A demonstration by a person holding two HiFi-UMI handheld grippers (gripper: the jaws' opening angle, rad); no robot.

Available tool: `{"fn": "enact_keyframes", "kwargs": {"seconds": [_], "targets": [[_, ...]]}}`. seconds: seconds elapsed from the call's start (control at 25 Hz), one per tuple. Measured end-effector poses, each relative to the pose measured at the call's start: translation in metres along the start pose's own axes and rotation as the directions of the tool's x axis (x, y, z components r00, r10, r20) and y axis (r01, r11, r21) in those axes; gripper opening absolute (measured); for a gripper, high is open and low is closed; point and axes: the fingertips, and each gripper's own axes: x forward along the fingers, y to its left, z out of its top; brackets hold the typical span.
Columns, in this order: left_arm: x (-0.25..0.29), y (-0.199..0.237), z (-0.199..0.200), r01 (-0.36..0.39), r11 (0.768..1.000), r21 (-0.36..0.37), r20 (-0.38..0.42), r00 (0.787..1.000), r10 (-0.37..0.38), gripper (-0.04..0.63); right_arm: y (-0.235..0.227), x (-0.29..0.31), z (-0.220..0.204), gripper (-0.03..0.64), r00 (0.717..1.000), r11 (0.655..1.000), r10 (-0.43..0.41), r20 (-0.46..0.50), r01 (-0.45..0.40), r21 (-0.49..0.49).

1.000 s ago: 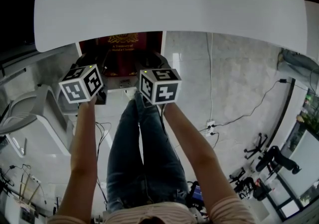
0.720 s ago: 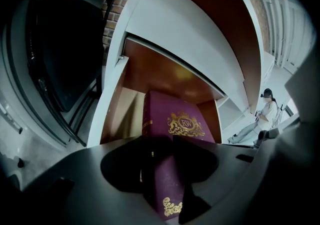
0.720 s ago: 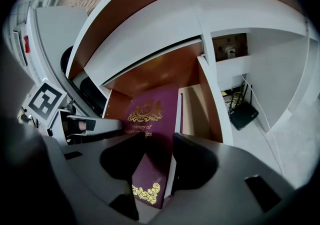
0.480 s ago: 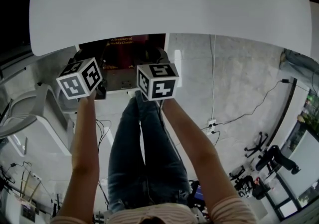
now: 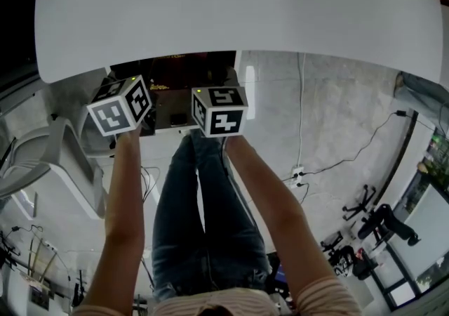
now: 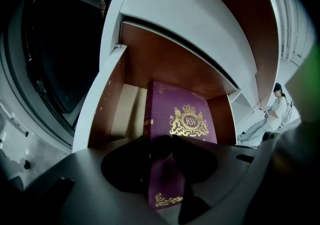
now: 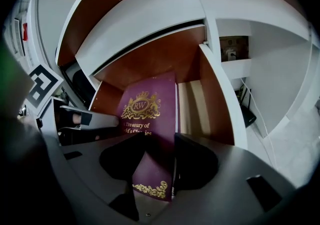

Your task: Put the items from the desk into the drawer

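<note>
A maroon book (image 6: 182, 119) with a gold "RW" crest lies tilted into the open drawer (image 6: 100, 99) under the white desk (image 5: 238, 12). My left gripper (image 6: 167, 169) is shut on its near edge by the spine. My right gripper (image 7: 155, 166) is shut on the same edge, at the side with the page ends. The right gripper view shows the book (image 7: 147, 114) reaching in between the drawer's brown walls (image 7: 220, 94). From the head view, both marker cubes hang at the drawer mouth, left gripper (image 5: 121, 105) and right gripper (image 5: 219, 109), and the desk edge hides most of the book.
A pale beige strip (image 6: 127, 114) shows on the drawer floor beside the book. A white chair (image 5: 42, 167) stands left of my legs. Cables and a power strip (image 5: 298, 178) lie on the floor at right. A person (image 6: 272, 114) sits far off.
In the head view less of the book shows under the desk edge than a second ago. Both marker cubes have shifted slightly, and the left one has turned a little.
</note>
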Motion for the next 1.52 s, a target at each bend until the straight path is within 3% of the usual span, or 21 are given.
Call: {"fn": "enact_keyframes", "kwargs": {"seconds": [1.0,1.24,1.52], "targets": [[0.010,0.001,-0.006,-0.049,0.999,0.010,-0.026,0.998,0.049,0.167,-0.007,0.008,-0.005,0.184,0.999,0.999,-0.033,0.003,0.033,-0.027],[0.012,-0.001,-0.006,-0.048,0.999,-0.005,-0.028,0.998,0.048,0.167,-0.009,0.007,-0.001,0.189,0.995,0.993,-0.090,0.042,0.093,-0.074],[0.009,0.001,-0.004,-0.072,0.997,-0.006,-0.025,0.997,0.072,0.167,-0.005,0.003,0.004,0.198,0.993,0.991,-0.102,0.052,0.106,-0.085]]}}
